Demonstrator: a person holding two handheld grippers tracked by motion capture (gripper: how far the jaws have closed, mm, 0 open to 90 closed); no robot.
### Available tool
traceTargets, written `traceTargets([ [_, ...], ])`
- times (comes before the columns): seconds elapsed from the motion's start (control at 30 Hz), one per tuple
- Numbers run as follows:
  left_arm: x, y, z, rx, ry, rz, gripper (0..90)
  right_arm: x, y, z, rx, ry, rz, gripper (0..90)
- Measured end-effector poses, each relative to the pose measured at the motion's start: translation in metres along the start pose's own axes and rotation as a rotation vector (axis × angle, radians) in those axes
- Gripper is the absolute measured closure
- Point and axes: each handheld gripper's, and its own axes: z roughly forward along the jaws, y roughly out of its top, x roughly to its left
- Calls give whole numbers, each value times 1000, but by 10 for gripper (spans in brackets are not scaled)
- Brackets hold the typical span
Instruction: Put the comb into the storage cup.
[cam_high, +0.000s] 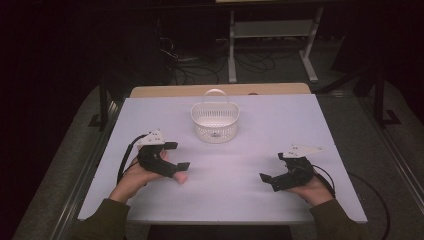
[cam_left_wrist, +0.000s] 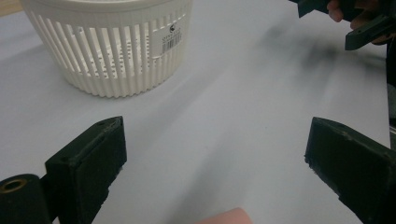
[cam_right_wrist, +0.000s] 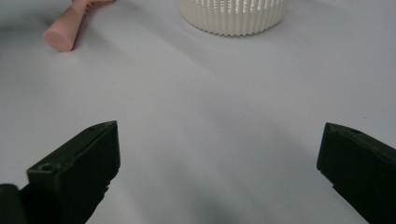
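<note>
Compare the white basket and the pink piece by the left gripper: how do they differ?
Colour: the basket is white, the pink piece plain pink.
Build: the basket is slotted, open-topped, with a loop handle and a barcode sticker; the pink piece looks solid and rounded.
Pose: the basket stands upright mid-table; the pink piece lies flat by the left gripper, whose jaws stand open.
Both rest on the white table.
</note>
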Motion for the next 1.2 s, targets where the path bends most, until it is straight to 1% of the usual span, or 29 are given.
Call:
traceTargets([
  [0.1, 0, 1, 3, 4, -2, -2, 81, 0, 0, 0, 3, 0, 1, 0],
  [0.2, -1, 2, 5, 5, 4, 0, 126, 1, 0, 0, 4, 2, -5, 0],
  [0.23, -1, 3, 6, 5, 5, 0, 126, 1, 0, 0, 4, 2, -5, 0],
  [0.33, -2, 3, 8, 4, -6, -3, 151, 1, 0, 0, 4, 3, -5, 0],
  [0.47, -5, 4, 13, 16, -14, 11, 218, 1, 0, 0, 4, 1, -6, 0],
  [0.5, -6, 4, 14, 19, -8, 13, 218, 1, 0, 0, 4, 1, -6, 0],
  [0.53, -7, 4, 14, 20, -3, 16, 255, 2, -1, -1, 5, 0, -7, 0],
  [0.57, -8, 4, 15, 18, -3, 14, 255, 2, -1, -1, 5, 0, -7, 0],
  [0.6, -8, 4, 15, 17, -2, 12, 306, 3, 0, -2, 1, 1, -8, 0],
  [0.63, -9, 4, 16, 19, 6, 6, 306, 3, 0, -2, 1, 1, -8, 0],
  [0.67, -8, 4, 17, 24, 9, 4, 331, 3, -1, -2, 1, 0, -7, 0],
  [0.7, -9, 4, 20, 35, -2, 9, 387, 3, -1, -2, 1, 0, -7, 0],
  [0.73, -9, 4, 20, 35, -2, 9, 408, 2, -1, -2, 1, 0, -8, 0],
  [0.77, -9, 4, 20, 40, 0, 11, 408, 2, -1, -2, 1, 0, -8, 0],
  [0.9, -10, 3, 24, 69, -3, 10, 507, 2, -1, -2, -1, -2, -6, 0],
  [0.93, -10, 3, 25, 70, -3, 5, 537, 2, -1, -2, 0, -2, -6, 0],
  [1.0, -10, 2, 25, 74, -2, -1, 567, 2, -1, -2, -1, -3, -7, 0],
  [1.03, -9, 2, 25, 77, -5, -3, 614, 2, -1, -2, 0, -2, -7, 0],
  [1.07, -9, 2, 25, 79, -6, -5, 614, 2, -1, -2, 0, -2, -7, 0],
  [1.13, -9, 2, 25, 80, -15, -10, 671, 2, -1, -1, 0, -1, -9, 0],
  [1.17, -10, 2, 25, 84, -17, -5, 694, 2, -1, -1, 1, -2, -8, 0],
  [1.2, -10, 2, 25, 87, -18, -1, 694, 2, -1, -1, 1, -2, -8, 0],
])
